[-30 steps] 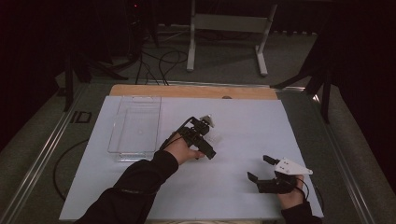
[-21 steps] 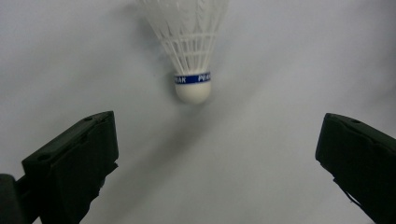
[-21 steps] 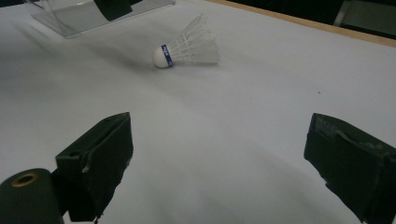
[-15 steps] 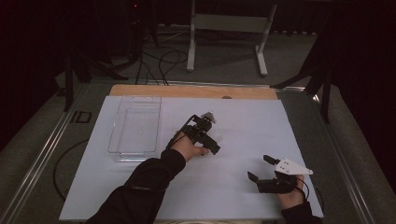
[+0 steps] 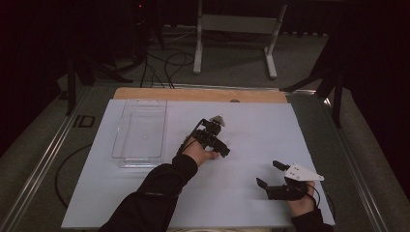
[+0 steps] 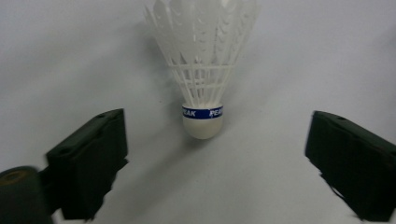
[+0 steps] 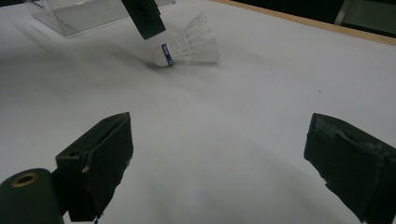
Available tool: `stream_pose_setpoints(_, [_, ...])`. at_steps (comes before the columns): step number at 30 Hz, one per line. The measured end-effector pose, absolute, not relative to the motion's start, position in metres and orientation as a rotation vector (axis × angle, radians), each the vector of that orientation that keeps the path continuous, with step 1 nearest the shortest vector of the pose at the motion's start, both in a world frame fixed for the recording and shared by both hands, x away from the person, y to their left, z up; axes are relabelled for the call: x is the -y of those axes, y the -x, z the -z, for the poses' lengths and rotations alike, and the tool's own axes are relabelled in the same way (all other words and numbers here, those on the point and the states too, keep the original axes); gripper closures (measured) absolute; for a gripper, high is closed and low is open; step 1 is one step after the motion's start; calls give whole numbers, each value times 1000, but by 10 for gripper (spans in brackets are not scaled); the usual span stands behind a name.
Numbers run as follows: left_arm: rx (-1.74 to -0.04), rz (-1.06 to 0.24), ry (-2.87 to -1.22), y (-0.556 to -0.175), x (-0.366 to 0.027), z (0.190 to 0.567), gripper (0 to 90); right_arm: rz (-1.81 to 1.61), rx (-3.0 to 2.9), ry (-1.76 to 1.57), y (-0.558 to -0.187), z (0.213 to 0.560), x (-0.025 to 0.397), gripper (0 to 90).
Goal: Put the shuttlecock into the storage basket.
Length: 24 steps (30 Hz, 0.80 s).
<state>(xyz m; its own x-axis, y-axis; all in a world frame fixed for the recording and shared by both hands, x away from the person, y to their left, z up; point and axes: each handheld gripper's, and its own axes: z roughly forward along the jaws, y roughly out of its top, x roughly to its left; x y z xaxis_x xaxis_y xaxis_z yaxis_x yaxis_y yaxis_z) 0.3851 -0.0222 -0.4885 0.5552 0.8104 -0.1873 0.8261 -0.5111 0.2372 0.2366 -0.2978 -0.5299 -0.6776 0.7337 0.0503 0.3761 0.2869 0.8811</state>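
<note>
— So, where do we find the shuttlecock (image 6: pixel 201 70)?

— We see it lying on the white sheet (image 5: pixel 251 145), ahead of the left gripper (image 6: pixel 215 163) and between its jaws' lines, cork toward us. The jaws stand spread wide, touching nothing.

— Can we read the blue band?

— Partly; the feather tips are cut off at the top edge.

— And the right gripper (image 7: pixel 219 172)?

— Its jaws are spread too, nothing between them. Far ahead and to their left we see the shuttlecock (image 7: pixel 187 46), a black jaw just above it, its upper part cut off.

— The tray (image 5: pixel 140 130)?

— Clear plastic, hard to make out.
</note>
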Motion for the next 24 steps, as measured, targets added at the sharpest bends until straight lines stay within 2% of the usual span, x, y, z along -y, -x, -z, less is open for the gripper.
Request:
stream_pose_setpoints(12, [-1403,83,-2513,-389,19,505,254,-1353,-2198,-1005,-237,530,298,83])
stream_pose_setpoints(16, [-1386,106,-2524,-388,20,509,366,-1355,-2201,-1004,-237,530,298,83])
stream_pose_setpoints(24, [-1387,123,-2535,-389,23,515,514,-1355,-2200,-1004,-237,530,298,83])
